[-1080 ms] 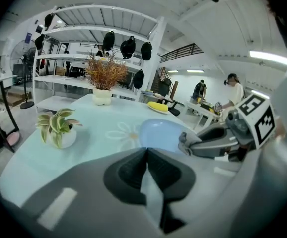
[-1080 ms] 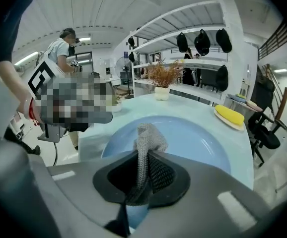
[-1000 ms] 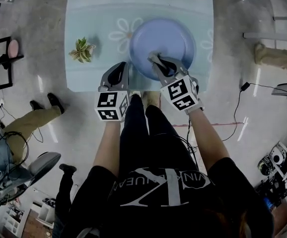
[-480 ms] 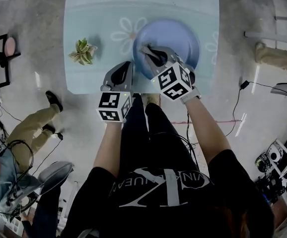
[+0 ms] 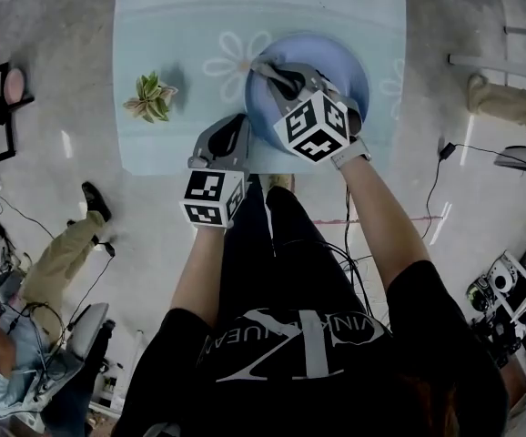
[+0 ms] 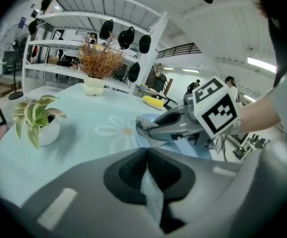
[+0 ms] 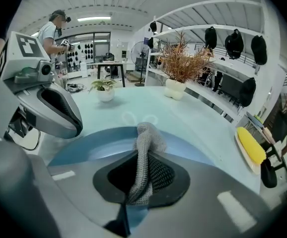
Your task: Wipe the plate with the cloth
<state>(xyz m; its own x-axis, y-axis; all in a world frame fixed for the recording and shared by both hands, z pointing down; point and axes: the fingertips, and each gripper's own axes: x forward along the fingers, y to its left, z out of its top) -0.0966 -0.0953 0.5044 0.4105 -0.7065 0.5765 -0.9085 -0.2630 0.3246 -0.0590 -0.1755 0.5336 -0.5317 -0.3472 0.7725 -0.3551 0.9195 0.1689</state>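
A blue plate (image 5: 336, 62) lies near the front edge of the pale blue table (image 5: 172, 35). My right gripper (image 5: 268, 73) reaches over it, shut on a grey knitted cloth (image 5: 265, 67) that rests on the plate's far left part. In the right gripper view the cloth (image 7: 146, 140) hangs between the jaws, over the plate (image 7: 94, 150). My left gripper (image 5: 240, 127) sits at the plate's near left rim. In the left gripper view its jaws are closed on a thin blue strip of the plate's rim (image 6: 152, 197). The right gripper (image 6: 158, 125) shows beyond it.
A small potted plant (image 5: 151, 94) stands on the table left of the plate. A dried plant in a white pot (image 7: 178, 68) and a yellow object on a dish (image 7: 250, 145) are at the far side. A seated person (image 5: 54, 262) is on the floor side, left.
My right gripper has slid the cloth across the plate, away from me and to the left. The left gripper has stayed at the rim.
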